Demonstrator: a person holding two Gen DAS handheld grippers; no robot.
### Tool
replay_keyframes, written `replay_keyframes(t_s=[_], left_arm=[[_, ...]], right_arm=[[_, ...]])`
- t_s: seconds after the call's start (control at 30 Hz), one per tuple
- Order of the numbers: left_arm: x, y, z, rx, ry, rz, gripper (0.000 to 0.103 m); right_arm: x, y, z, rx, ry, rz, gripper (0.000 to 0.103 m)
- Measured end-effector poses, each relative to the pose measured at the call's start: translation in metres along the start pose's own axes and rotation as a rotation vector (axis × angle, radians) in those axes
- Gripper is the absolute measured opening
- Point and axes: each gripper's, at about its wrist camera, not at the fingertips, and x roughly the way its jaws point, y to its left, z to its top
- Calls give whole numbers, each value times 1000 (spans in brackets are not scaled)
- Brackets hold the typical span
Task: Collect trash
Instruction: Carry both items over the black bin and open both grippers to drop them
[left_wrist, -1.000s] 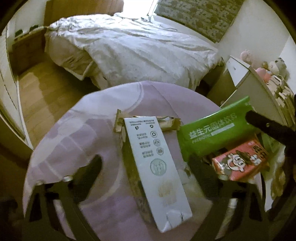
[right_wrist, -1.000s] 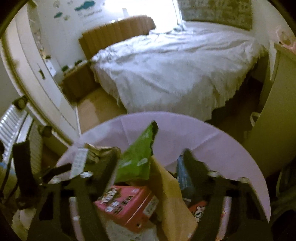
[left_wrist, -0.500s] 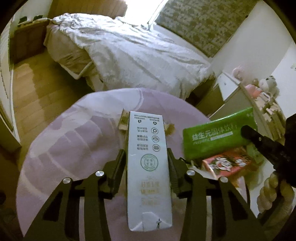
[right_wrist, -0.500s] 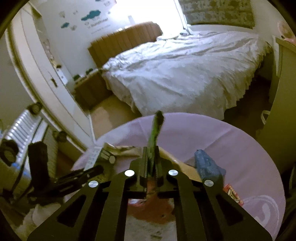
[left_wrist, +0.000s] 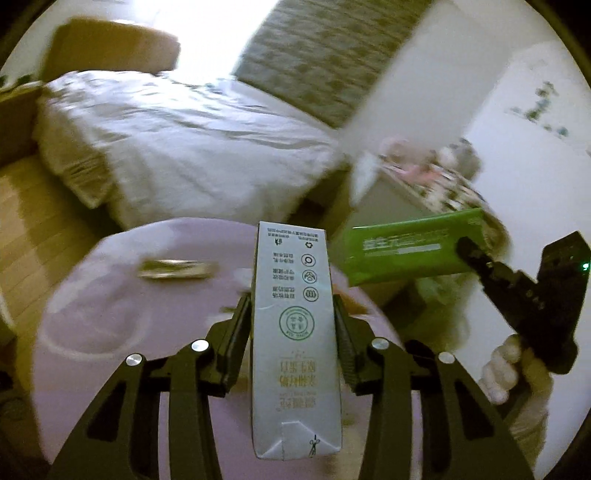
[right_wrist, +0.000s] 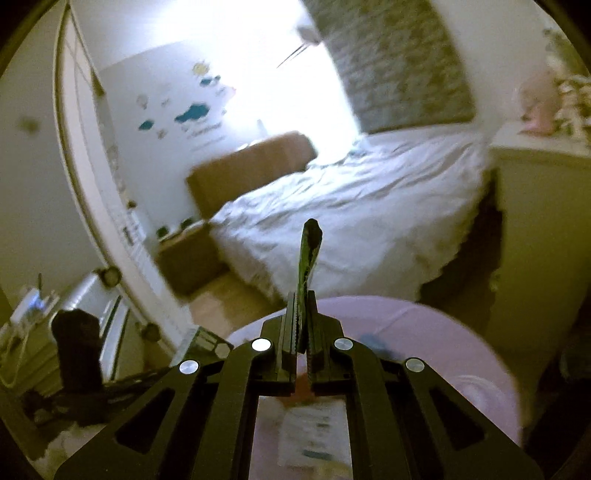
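Observation:
My left gripper (left_wrist: 291, 295) is shut on a white carton (left_wrist: 293, 332) with green print and holds it lifted above the round purple table (left_wrist: 110, 325). My right gripper (right_wrist: 303, 295) is shut on a green packet (right_wrist: 308, 254), seen edge-on in its own view. In the left wrist view the green packet (left_wrist: 406, 251) hangs in the air at the right, held by the right gripper (left_wrist: 465, 247). A flat brown wrapper (left_wrist: 173, 269) lies on the table behind the carton.
A bed (left_wrist: 177, 147) with white bedding stands beyond the table. A white cabinet (left_wrist: 388, 199) with toys stands at the right. More trash, a white packet (right_wrist: 314, 432) and a blue one (right_wrist: 369, 338), lies on the table (right_wrist: 424, 350) under my right gripper.
Both grippers closed on their items and lifted them. The carton and the green packet rose off the table pile, and both views tilted up towards the bed.

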Motion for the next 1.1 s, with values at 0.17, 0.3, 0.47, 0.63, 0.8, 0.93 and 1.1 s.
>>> replay_keyframes(t_s=[0.17,0.3,0.47,0.63,0.8,0.93,1.1], left_arm=[[36,-74,-9,104,71,-153,42],[86,-143,-27,189,158,-286,42],[155,-210,-55,247,281,-390,42],[232,-259,-89,308,421,-419,42],[287,-283,-123,357,548,-392,42],[314,-290,-142,356,616,-358,42],[325,-297,-153,356,649,-321,43]], right_arm=[[-64,-52,-19,49,-53,-165,5],[-104,-112,-43,123,-54,-313,5],[-139,-189,-84,215,-13,-500,5],[-149,-251,-134,312,65,-610,5],[-146,-304,-180,417,127,-640,5],[-133,-325,-201,447,177,-640,5],[-115,-335,-213,471,215,-626,5]])
